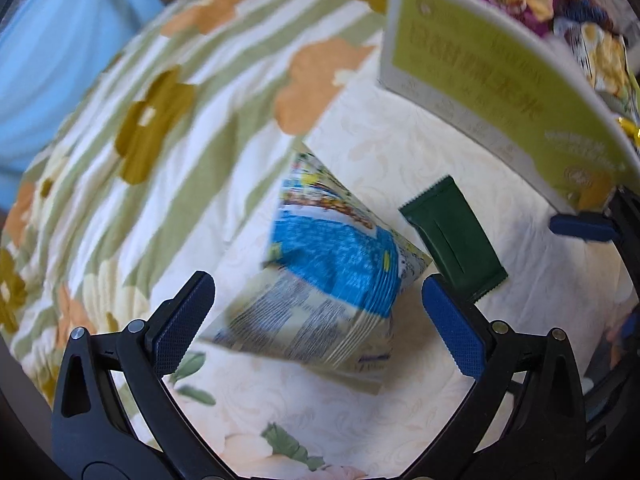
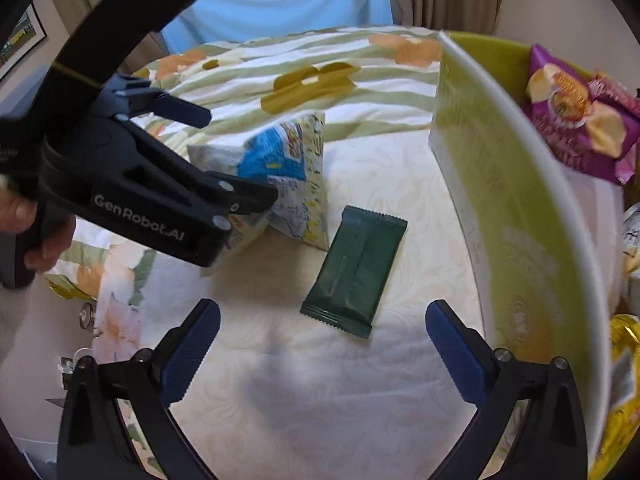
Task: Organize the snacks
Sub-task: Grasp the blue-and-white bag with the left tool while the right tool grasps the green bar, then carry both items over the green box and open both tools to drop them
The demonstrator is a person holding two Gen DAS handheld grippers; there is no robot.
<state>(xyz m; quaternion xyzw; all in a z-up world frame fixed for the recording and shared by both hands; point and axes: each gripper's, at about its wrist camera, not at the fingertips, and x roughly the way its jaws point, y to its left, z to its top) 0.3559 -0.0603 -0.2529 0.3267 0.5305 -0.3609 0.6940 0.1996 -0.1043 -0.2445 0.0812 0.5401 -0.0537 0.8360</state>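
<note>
A blue and pale-yellow snack bag [image 1: 328, 276] lies on the cream cloth, between the spread fingers of my open left gripper [image 1: 316, 320]; I cannot tell whether the fingers touch it. A dark green wrapped bar [image 1: 454, 240] lies just to its right. In the right wrist view the green bar [image 2: 354, 272] lies ahead of my open, empty right gripper [image 2: 322, 350], and the left gripper [image 2: 172, 184] reaches over the blue bag [image 2: 280, 176]. A white and green box [image 2: 516, 216] stands at the right, holding a purple snack pack [image 2: 576, 120].
A green-striped flowered cloth [image 1: 152, 128] covers the surface beyond the cream patch. The box wall [image 1: 492, 76] rises close on the right with several packets behind it. Yellow packets [image 2: 624, 400] lie in the box at far right. Blue fabric and curtains stand behind.
</note>
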